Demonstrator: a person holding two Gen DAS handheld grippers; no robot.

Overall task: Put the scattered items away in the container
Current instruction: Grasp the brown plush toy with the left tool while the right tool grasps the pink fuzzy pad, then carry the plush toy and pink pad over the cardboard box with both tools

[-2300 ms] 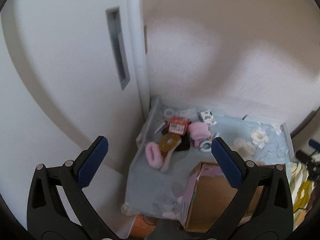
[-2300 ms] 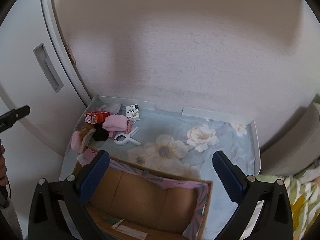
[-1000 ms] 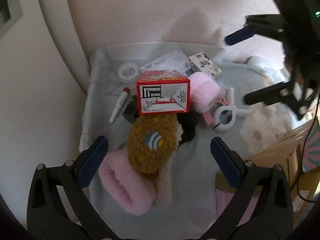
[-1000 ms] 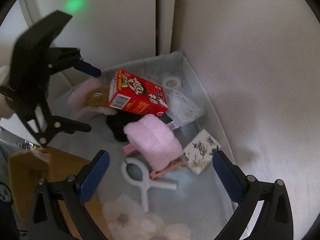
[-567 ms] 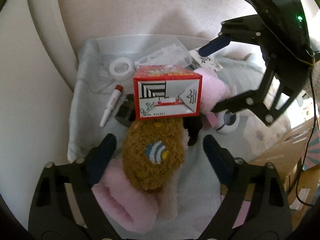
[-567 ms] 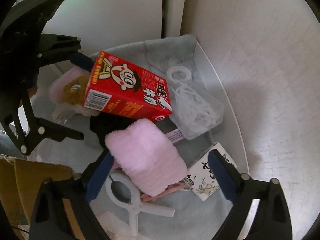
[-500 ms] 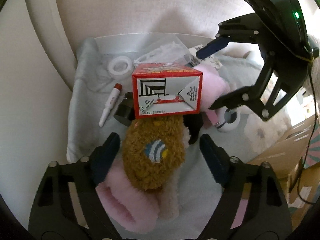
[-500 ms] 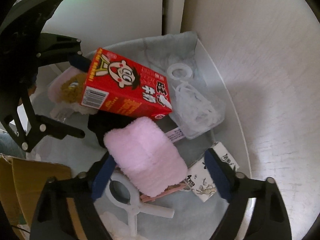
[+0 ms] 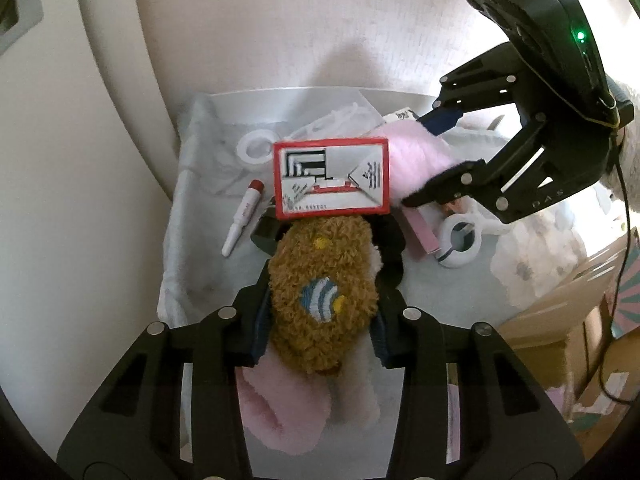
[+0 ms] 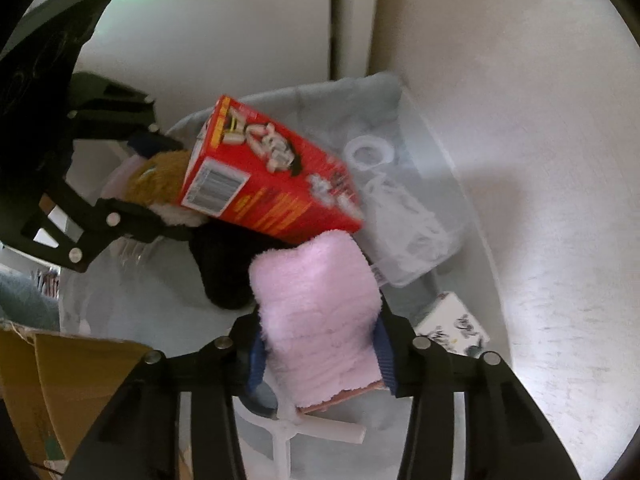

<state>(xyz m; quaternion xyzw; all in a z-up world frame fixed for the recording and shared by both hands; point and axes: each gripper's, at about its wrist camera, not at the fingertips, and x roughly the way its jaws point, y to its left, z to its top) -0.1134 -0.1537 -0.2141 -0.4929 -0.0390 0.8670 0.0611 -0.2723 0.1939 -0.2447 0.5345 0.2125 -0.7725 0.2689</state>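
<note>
My left tongs (image 9: 320, 320) pinch the brown fuzzy sock (image 9: 322, 300); my right tongs (image 10: 320, 356) clamp the pink fluffy sock (image 10: 316, 316) beside the red carton (image 10: 268, 184).

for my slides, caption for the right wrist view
Right tool clamps pink fuzzy sock beside red carton.

In your left wrist view, the fuzzy sock (image 9: 322, 300) sits between the fingers of your left gripper (image 9: 320, 330), with the carton (image 9: 331, 176) just behind it and resting against its far end, and the pen (image 9: 243, 217) lying to the left of both. To the carton's right, the fluffy sock (image 9: 416, 160) lies between the fingers of your right gripper (image 9: 424, 160), with the clip (image 9: 460, 240) just in front of it and the cardboard box (image 9: 560, 320) further right. In your right wrist view, the plastic bag (image 10: 408, 216) lies behind and right of the fluffy sock, the tape ring (image 10: 370, 154) behind that, and the small packet (image 10: 454, 326) at the sock's right.
</note>
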